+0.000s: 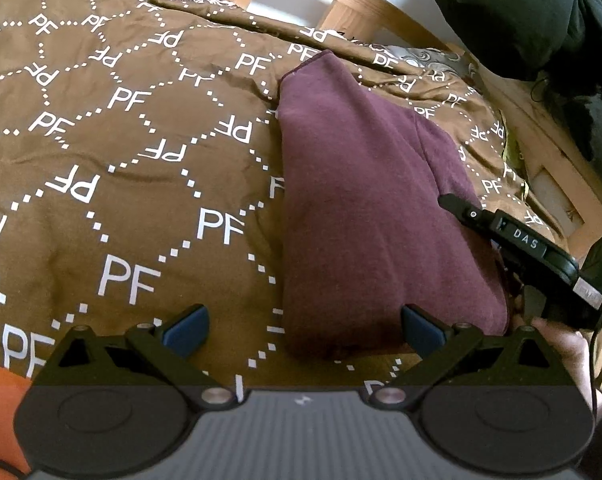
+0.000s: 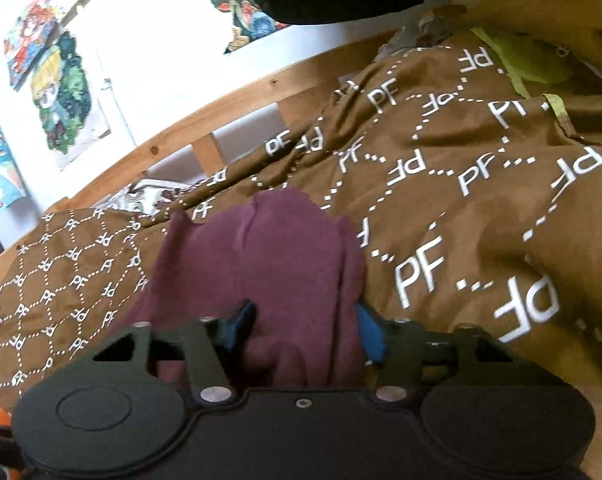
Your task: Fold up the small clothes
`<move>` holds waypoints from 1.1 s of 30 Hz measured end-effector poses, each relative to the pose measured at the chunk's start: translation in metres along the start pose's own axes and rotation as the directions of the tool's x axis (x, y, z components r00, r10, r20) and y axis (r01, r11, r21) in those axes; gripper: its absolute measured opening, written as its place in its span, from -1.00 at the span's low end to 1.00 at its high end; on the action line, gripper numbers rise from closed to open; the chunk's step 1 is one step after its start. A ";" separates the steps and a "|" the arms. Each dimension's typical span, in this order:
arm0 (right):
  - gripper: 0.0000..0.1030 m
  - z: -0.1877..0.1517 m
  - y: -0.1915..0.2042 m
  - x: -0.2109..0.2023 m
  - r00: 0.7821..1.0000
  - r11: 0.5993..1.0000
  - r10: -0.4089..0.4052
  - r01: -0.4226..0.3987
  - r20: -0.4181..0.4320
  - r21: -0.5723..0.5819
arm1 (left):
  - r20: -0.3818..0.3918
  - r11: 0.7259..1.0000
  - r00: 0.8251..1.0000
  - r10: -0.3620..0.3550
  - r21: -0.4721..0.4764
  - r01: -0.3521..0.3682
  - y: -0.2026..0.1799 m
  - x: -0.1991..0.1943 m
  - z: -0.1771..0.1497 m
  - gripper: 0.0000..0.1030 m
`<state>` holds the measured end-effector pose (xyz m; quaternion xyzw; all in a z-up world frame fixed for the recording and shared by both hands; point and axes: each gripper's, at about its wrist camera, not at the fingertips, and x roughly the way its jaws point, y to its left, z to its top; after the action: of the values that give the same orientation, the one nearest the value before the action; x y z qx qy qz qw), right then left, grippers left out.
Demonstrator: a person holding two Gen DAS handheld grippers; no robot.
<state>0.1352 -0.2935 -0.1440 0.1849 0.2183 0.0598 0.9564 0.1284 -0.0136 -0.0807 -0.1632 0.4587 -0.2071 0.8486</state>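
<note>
A maroon garment point(image 1: 361, 200) lies folded into a long strip on the brown patterned bedspread point(image 1: 121, 160). My left gripper point(image 1: 303, 332) hangs open over its near end, blue pads wide apart and touching nothing. At the garment's right edge a finger point(image 1: 461, 210) of my right gripper rests on top of the cloth. In the right wrist view the right gripper point(image 2: 305, 328) straddles that edge. The maroon garment point(image 2: 269, 248) bunches into folds between its blue pads, which press on it from both sides.
A wooden bed rail point(image 2: 205, 116) runs along the far side under a white wall with posters point(image 2: 61, 92). Dark clothing point(image 1: 521, 12) hangs at the upper right. A green cloth point(image 2: 537, 60) lies at the bedspread's far edge. A hand point(image 1: 561, 340) holds the right gripper.
</note>
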 end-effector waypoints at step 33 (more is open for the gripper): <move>0.18 -0.009 -0.012 0.001 0.999 0.998 0.041 -0.042 0.010 0.050 | 0.008 1.000 1.000 -0.015 0.009 0.015 0.002 -0.002 -0.002 0.99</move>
<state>0.1325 -0.3012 -0.1559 0.2138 0.2117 0.0732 0.9508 0.1264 -0.0112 -0.0812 -0.1638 0.4531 -0.2146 0.8496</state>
